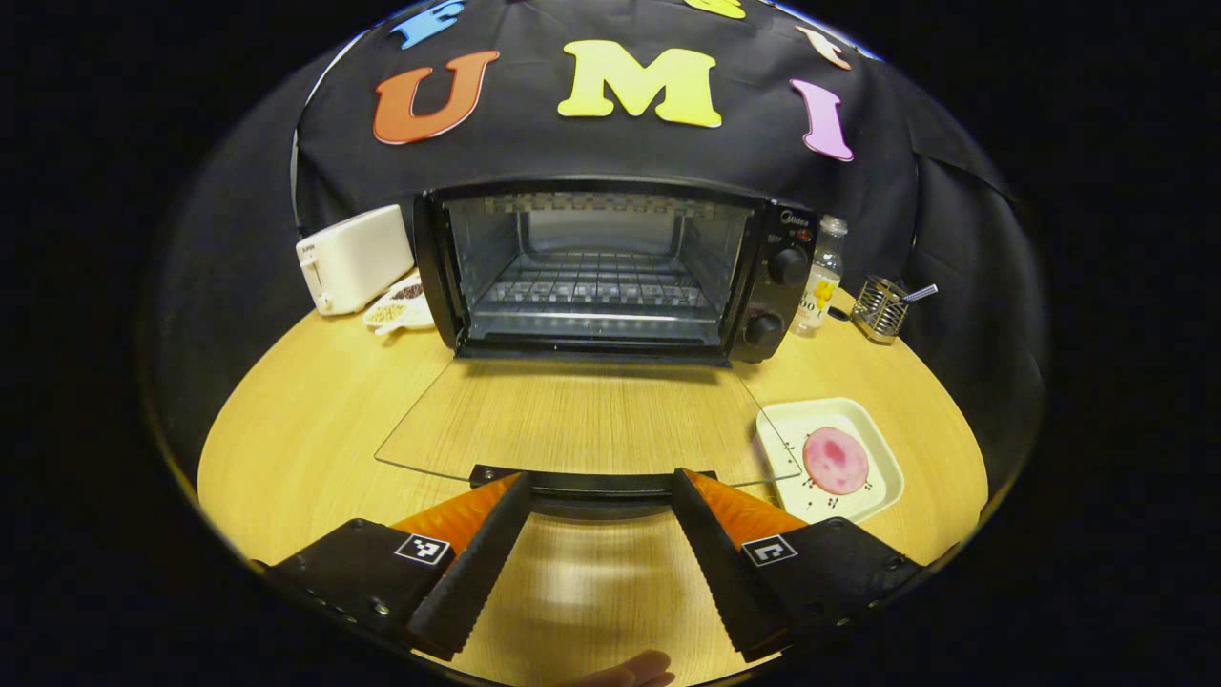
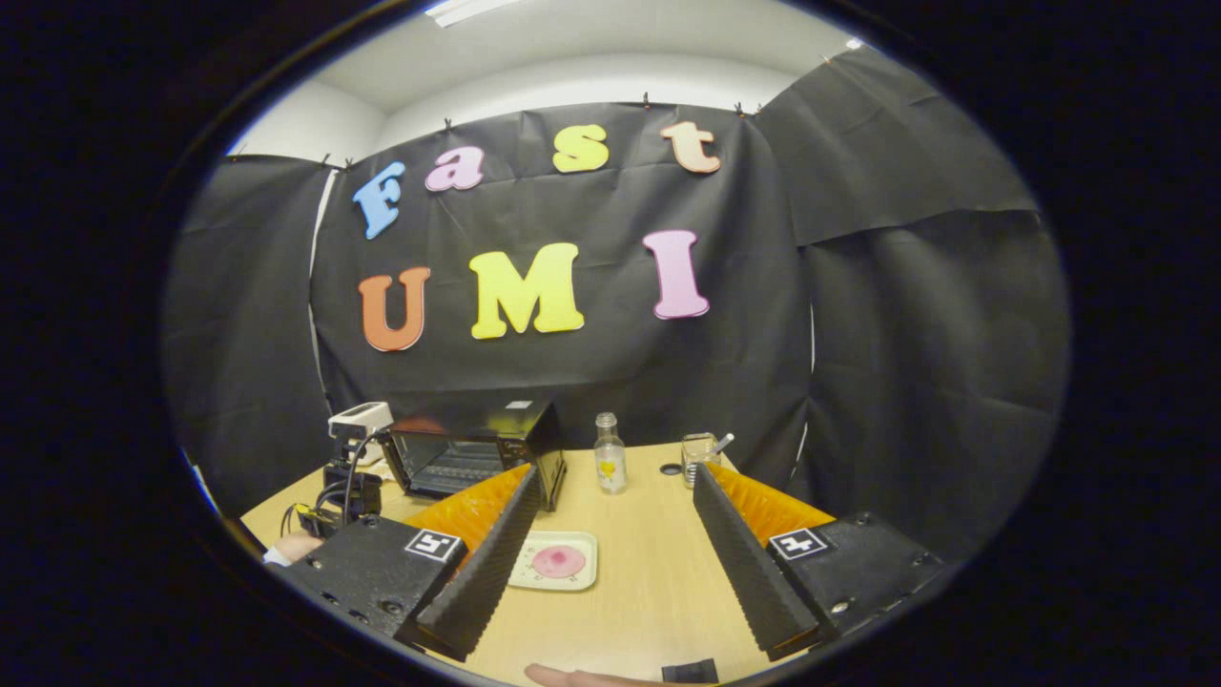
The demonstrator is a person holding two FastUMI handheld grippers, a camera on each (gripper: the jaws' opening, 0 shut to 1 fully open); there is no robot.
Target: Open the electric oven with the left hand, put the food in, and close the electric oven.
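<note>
With the black electric oven's point(image 1: 610, 272) glass door point(image 1: 582, 420) down, my left gripper point(image 1: 599, 496) gaped wide; next, my wide right gripper point(image 2: 610, 515) must fetch the pink food point(image 2: 558, 561).

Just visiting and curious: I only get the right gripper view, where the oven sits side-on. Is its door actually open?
Observer: Yes. In the left gripper view the glass door is folded right down, flat above the table.
Operator: Anything inside yet?
Observer: No, the wire rack is bare.
Operator: What is the left gripper doing?
Observer: The left gripper is open, with one finger at each end of the door's handle, not pressing on it.
</note>
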